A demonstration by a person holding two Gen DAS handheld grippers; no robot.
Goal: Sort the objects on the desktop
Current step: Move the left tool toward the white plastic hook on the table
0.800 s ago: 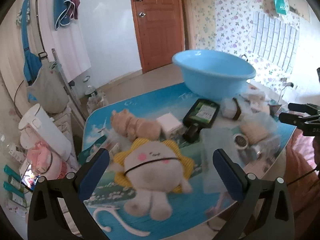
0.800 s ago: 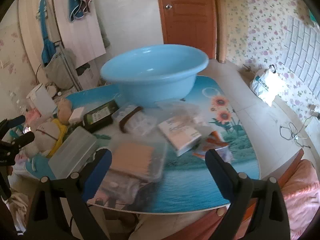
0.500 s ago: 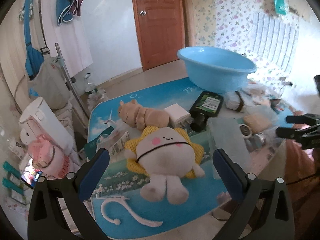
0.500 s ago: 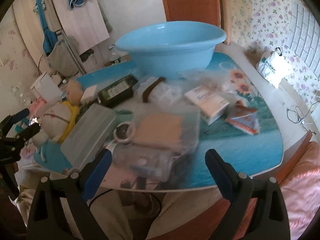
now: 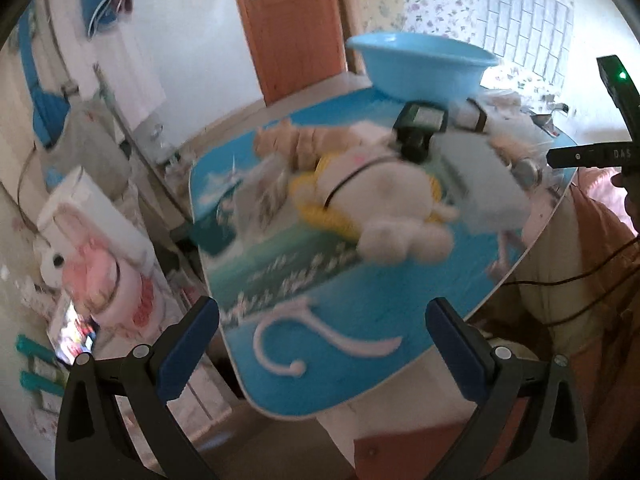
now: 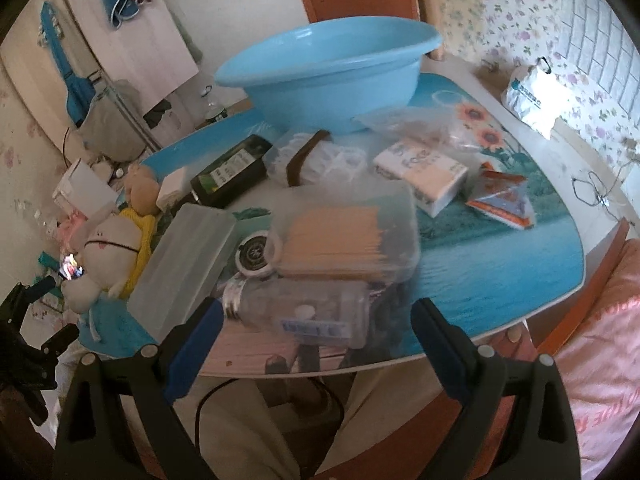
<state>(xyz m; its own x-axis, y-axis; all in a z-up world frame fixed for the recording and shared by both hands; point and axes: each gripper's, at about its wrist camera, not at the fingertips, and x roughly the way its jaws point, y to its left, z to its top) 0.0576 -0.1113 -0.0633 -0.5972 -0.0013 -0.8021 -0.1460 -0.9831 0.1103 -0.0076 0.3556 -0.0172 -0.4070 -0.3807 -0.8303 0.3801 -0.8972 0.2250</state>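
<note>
A blue basin (image 6: 328,72) stands at the far side of the picture-topped table (image 6: 500,264). In front of it lie a dark green bottle (image 6: 230,170), a clear box of wooden sticks (image 6: 344,232), a frosted flat box (image 6: 184,264), a tissue pack (image 6: 424,172), an orange packet (image 6: 504,200) and a clear bottle (image 6: 300,312). A white and yellow plush (image 5: 380,196), a tan plush (image 5: 304,144) and a white hook (image 5: 320,344) show in the left wrist view. My left gripper (image 5: 320,344) is open and empty off the table's near edge. My right gripper (image 6: 316,344) is open and empty at the front edge.
A white kettle (image 5: 92,216) and pink items (image 5: 104,284) crowd a low stand left of the table. A white bag (image 6: 532,96) lies on the floor at the far right. A pink blanket (image 6: 600,360) is at the right. A wooden door (image 5: 296,20) is behind.
Both grippers have pulled back and away from the table. The table edge now shows in both views and the objects look smaller. Nothing was taken hold of.
</note>
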